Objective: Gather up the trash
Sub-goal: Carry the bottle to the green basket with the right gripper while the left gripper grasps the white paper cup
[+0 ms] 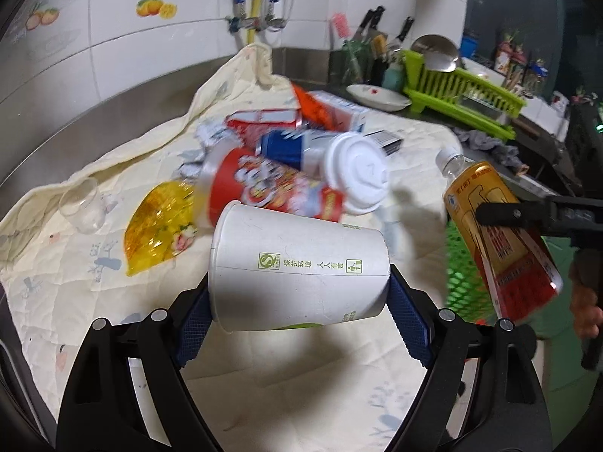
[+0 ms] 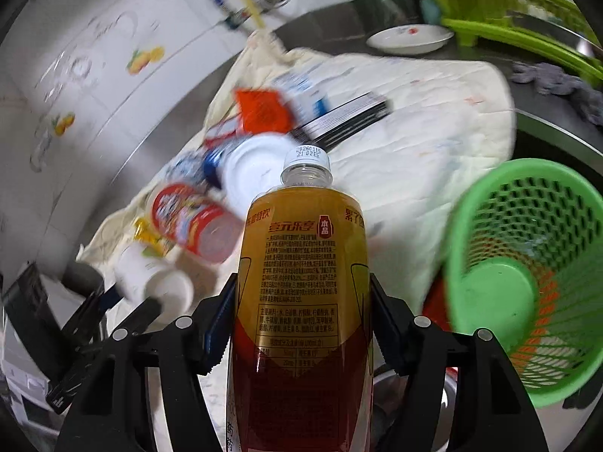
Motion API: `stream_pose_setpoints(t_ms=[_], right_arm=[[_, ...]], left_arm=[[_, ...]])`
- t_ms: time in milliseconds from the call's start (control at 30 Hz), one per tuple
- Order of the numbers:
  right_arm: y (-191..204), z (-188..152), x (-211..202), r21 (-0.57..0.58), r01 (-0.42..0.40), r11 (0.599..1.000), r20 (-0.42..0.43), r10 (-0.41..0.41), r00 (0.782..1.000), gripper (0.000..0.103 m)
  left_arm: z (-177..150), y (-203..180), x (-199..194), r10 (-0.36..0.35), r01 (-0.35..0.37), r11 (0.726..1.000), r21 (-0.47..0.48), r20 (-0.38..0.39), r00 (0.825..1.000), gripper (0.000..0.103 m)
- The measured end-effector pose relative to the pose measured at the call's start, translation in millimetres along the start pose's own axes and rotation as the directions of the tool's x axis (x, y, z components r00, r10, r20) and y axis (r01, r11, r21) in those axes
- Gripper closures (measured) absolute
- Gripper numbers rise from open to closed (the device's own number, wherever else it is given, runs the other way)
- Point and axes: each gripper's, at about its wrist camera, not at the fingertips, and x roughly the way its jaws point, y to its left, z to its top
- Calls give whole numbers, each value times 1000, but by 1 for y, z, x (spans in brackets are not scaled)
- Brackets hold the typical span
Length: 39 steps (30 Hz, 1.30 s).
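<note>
On the quilted cloth [image 1: 113, 196] spread over the counter, a clear cup [image 1: 83, 203] lies near the left edge, with a yellow wrapper [image 1: 158, 226] beside it. The left tool [image 1: 299, 303] grips a white paper cup [image 1: 297, 267] on its side, pads pressed to both ends, lifted clear of the cloth. Behind it lies a pile: a red tub [image 1: 271, 192], a blue can [image 1: 290, 148] and a white lid [image 1: 358, 173]. The right tool [image 2: 301, 324] clamps a yellow bottle [image 2: 301, 263], cap forward. A green basket [image 2: 527, 282] stands off the counter's right edge.
</note>
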Motion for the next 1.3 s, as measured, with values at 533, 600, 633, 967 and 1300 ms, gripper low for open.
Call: stream_pose_setpoints(t_ms=[533,600,633,967,1300], right_arm=[[-156,-1,-7,120,437,892,25,-443,896,40],[-165,-4,-1,130,434,891,3,-438,899,40],[-171,-7,4,133,434,891,-8,-436,900,40],[-195,-16,3,170,412,895,-11,-417,909,39],[-187,-25,-53,172,398,901,88,-417,905,36]], left_arm=[[35,-85,18,-191,193,977,96,-30,981,21],[37,-96,22,-202,205,972,113,-39,979,21],[39,-103,25,-207,211,970,123,-43,977,21],[50,-160,59,-253,267,946,182,-99,963,21],[52,-219,92,-292,323,913,248,-154,944,21]])
